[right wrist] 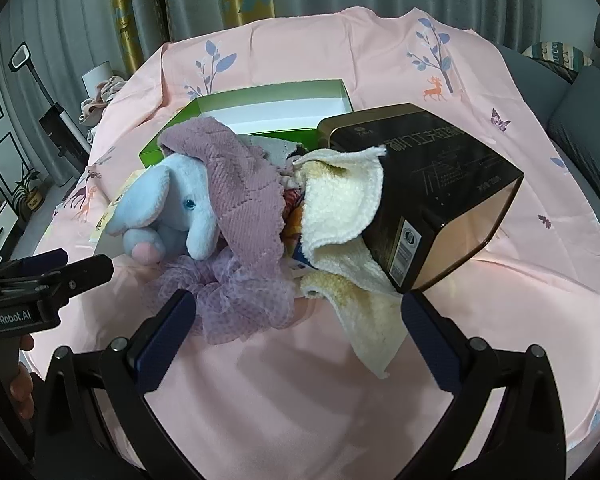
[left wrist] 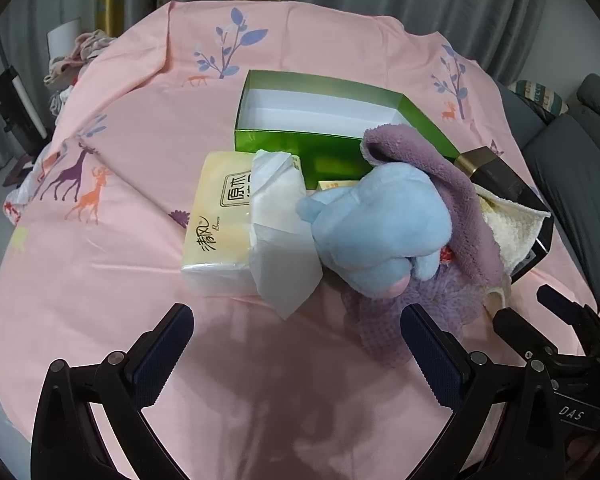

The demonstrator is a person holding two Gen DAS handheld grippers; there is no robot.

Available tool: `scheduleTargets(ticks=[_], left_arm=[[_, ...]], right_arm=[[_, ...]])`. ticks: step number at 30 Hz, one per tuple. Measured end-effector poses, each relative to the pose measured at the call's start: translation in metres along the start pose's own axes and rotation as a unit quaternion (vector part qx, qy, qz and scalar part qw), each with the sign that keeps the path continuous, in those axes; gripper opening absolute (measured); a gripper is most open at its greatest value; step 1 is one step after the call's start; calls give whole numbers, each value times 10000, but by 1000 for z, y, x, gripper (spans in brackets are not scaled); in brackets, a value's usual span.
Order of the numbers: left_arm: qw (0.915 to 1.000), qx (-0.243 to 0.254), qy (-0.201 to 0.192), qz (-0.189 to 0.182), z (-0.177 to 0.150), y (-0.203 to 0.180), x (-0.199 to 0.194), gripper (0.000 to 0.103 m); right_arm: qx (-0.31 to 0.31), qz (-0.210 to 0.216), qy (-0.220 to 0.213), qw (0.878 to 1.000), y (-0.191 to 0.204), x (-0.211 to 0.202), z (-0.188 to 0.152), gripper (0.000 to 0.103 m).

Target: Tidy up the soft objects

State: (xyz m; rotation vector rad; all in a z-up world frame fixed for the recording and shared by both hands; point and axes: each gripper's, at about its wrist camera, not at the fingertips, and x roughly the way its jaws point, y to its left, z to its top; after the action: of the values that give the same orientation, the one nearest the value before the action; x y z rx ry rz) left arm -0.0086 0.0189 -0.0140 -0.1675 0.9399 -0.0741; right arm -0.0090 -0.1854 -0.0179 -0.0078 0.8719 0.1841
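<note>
Both grippers hover low over the pink sheet [left wrist: 100, 280], fingers spread wide and empty: the left gripper [left wrist: 296, 344] faces the pile from one side, the right gripper [right wrist: 298, 332] from the other.

The soft things lie heaped in the middle, just in front of the open green box [left wrist: 284, 144]. A blue plush elephant [right wrist: 172, 208] sits on top, with a purple towel [right wrist: 244, 196] draped over its back. A mauve mesh puff [right wrist: 244, 308] spills out below, nearest the right gripper. A cream cloth [right wrist: 340, 212] hangs out of the tipped black box [right wrist: 440, 184], touching the towel. A tissue pack [left wrist: 220, 232] lies beside the elephant, 1 sheet pulled loose.

All of it looks light and limp. The elephant should squash, so a pinch across its body or a leg likely holds best. The towel and cloth will sag and drag neighbours; a bunched fold grips better than an edge. The puff may snag. The loose tissue probably tears easily.
</note>
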Motion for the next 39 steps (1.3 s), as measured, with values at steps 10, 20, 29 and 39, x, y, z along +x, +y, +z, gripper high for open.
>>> scheduleTargets(ticks=[10,20,29,39], left_arm=[[9994,-119,13,-315,1,2,1,103],[9973,-103,-219,-687,27,0,-10,103],[9900,1,-408,-1350,61,-8,-10,101],[9826,70,-23,-1858,93,-27,33,67]], right_arm=[[-7,74,-39,10000,-2,-2,1,102],[-466,597,-524,9958,11,-17,12,102],[-515,980,-538,9924,14,-4,25,84],[-547,1211,-389,9904,17,21,37,58]])
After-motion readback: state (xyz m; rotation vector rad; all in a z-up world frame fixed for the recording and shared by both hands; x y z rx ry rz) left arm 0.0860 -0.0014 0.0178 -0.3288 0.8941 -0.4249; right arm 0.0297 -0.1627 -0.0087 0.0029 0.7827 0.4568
